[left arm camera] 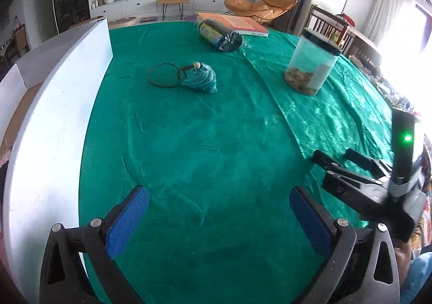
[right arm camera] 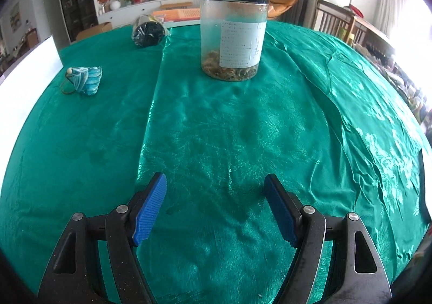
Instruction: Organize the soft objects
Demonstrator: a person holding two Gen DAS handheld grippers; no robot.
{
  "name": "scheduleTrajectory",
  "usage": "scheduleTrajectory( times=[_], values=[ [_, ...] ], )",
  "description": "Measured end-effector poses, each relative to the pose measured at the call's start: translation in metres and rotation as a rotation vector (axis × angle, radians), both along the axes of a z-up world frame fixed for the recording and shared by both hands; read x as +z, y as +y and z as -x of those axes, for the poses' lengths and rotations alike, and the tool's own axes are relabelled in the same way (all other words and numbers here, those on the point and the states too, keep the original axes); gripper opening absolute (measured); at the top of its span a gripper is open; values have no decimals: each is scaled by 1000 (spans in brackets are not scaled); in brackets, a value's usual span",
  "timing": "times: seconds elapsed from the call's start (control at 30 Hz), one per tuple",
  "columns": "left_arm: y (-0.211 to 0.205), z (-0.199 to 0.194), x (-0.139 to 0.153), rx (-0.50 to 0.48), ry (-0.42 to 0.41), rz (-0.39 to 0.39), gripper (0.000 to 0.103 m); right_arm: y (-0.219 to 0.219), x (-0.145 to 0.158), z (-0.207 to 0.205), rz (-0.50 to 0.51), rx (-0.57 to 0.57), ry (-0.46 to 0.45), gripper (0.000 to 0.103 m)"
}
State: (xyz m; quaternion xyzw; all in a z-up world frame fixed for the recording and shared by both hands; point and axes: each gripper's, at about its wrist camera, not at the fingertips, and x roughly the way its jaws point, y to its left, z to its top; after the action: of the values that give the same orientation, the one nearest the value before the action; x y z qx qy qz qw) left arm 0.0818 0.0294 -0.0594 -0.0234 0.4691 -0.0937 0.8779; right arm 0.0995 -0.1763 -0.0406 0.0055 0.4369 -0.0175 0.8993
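Jar [right arm camera: 233,34] label [right arm camera: 241,45] print illegible

Your soft pieces lie on the green cloth [left arm camera: 189,142]. The blue striped pouch [left arm camera: 199,78], wrapped in clear plastic, sits crumpled near the middle, with a small wooden bead on top and a thin brown cord loop lying flat just beside it. Farther back you have a dark roll [left arm camera: 220,34] in shiny wrap, lying on its side, well apart from the pouch.
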Motion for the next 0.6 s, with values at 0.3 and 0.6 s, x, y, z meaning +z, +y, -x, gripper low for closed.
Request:
scheduleTrajectory(
  times=[0.3, 0.6],
  values=[
    [6, -29, -39, 60, 16, -49, 103, 1, -1, 2, -19, -2, 4, 80],
    [1, -20, -44, 24, -49, -120, 103, 1, -1, 1, -19, 0, 6, 81]
  ],
)
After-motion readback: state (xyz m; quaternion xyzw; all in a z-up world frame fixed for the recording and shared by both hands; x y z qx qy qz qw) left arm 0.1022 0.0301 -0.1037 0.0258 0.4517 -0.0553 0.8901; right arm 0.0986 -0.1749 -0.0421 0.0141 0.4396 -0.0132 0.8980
